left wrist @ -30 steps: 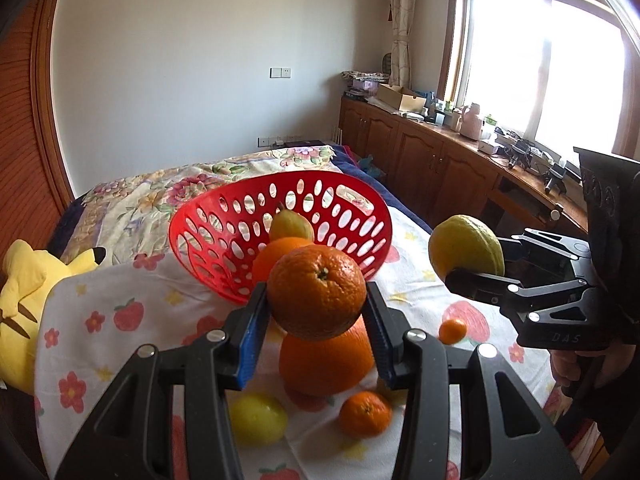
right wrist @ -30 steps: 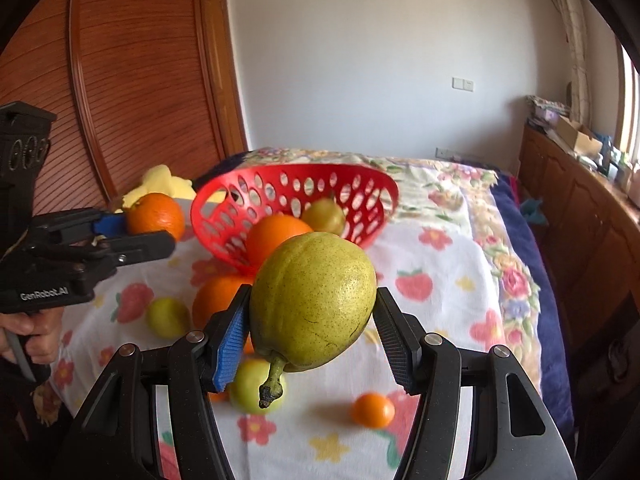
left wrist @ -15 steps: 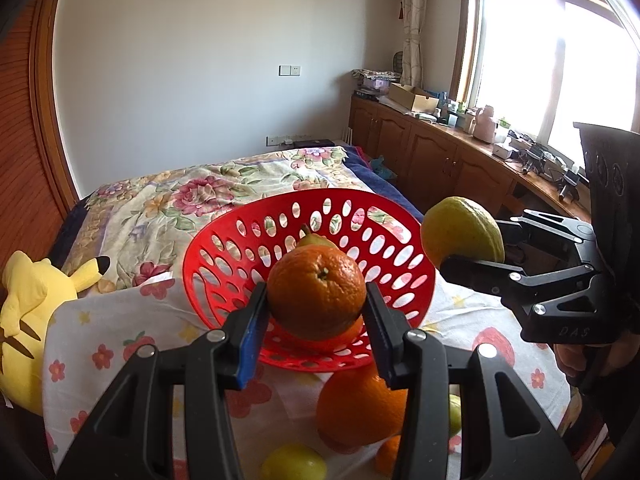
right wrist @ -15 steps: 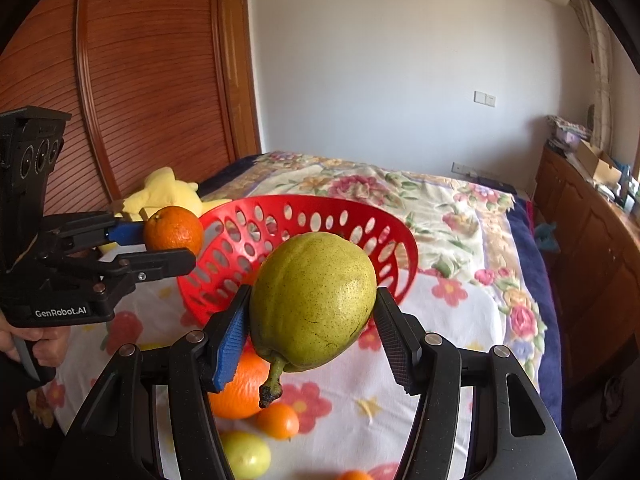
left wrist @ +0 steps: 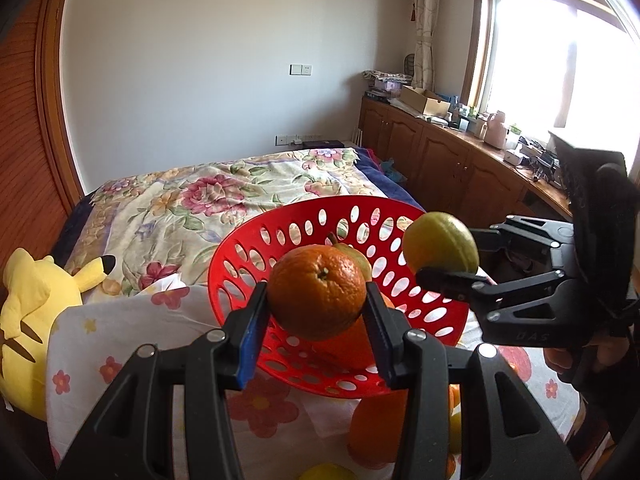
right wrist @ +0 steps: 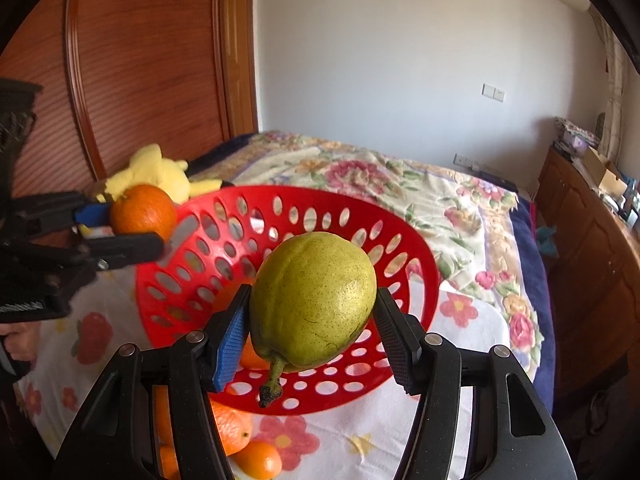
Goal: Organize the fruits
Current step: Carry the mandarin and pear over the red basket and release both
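Left tool (left wrist: pixel 316 312) clamps an orange (left wrist: pixel 316 291), right tool (right wrist: pixel 310 332) a pear (right wrist: pixel 314 300), both over the red basket (right wrist: pixel 416 256).

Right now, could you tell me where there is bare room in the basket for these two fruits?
The red basket is bare along its far and right walls. Its near floor is crowded: another pear and an orange lie there.

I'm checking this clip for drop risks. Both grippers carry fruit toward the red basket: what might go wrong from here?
1. The pear is pinched at its round sides by the right gripper, stem end down; it may slip out.
2. The left gripper brings its orange to the same red basket; the two grippers may bump over it.
3. The basket sits tilted on soft bedding with fruit already inside; dropped fruit may roll out.
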The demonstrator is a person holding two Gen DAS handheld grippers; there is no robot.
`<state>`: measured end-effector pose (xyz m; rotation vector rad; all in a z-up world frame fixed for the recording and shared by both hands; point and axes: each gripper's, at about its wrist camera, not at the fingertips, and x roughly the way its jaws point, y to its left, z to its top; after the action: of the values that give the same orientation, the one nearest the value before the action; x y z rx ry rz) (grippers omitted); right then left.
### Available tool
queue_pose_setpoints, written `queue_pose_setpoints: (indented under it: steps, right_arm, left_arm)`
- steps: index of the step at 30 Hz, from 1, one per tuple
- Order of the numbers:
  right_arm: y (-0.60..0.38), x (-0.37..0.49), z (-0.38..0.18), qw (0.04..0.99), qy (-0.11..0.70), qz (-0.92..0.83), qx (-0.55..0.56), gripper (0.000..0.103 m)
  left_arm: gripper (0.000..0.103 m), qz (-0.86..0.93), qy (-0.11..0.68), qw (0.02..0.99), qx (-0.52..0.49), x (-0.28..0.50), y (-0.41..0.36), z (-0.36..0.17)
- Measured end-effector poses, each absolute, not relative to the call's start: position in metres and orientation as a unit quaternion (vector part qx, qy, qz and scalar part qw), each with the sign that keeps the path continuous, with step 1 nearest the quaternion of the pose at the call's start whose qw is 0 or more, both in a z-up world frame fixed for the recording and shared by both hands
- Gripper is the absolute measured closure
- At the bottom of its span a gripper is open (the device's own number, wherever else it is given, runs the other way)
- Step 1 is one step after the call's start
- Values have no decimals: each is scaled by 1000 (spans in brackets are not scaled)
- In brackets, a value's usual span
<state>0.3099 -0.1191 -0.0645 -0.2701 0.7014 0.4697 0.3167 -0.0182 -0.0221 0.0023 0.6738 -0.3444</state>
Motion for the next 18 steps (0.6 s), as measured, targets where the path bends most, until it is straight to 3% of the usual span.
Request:
queue_pose_setpoints:
  steps: [18]
  right_arm:
    - [-114, 325, -87, 890, 380, 213, -132, 38]
  left_arm:
    - [58, -170, 352, 920, 20, 346, -27, -35]
